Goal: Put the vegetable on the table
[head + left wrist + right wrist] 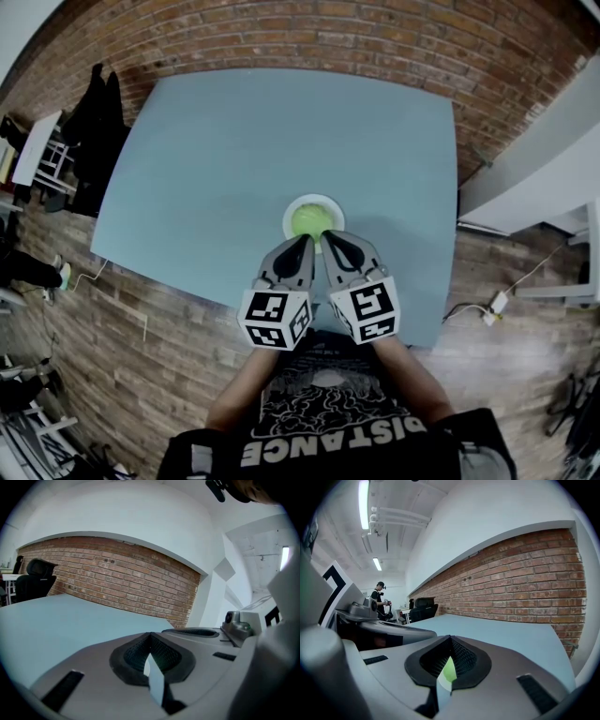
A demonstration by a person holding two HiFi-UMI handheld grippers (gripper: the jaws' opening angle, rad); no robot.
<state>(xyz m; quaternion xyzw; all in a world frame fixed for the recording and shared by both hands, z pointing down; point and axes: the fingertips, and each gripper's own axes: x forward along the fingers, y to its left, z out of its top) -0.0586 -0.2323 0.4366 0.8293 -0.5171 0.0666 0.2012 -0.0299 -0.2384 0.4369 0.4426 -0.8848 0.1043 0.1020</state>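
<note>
A round green vegetable [310, 221] lies in a small white bowl [292, 208] on the light blue table [234, 159], near its front edge. My two grippers are held side by side just in front of the bowl, tips pointing at it. The left gripper [302, 243] is shut with nothing in it, its tip at the bowl's near rim. The right gripper [329, 240] is also shut and holds nothing. In the right gripper view a sliver of the green vegetable [449, 669] shows through the slit below the closed jaw tips [450, 639]. In the left gripper view the left gripper [150, 636] shows only table through its slit.
A brick wall [309, 37] runs behind the table. A black office chair [35, 576] and dark items [94, 122] stand at the table's left. A white ledge [534, 159] lies to the right, with cables [492, 305] on the wooden floor. A person [379, 599] stands far off.
</note>
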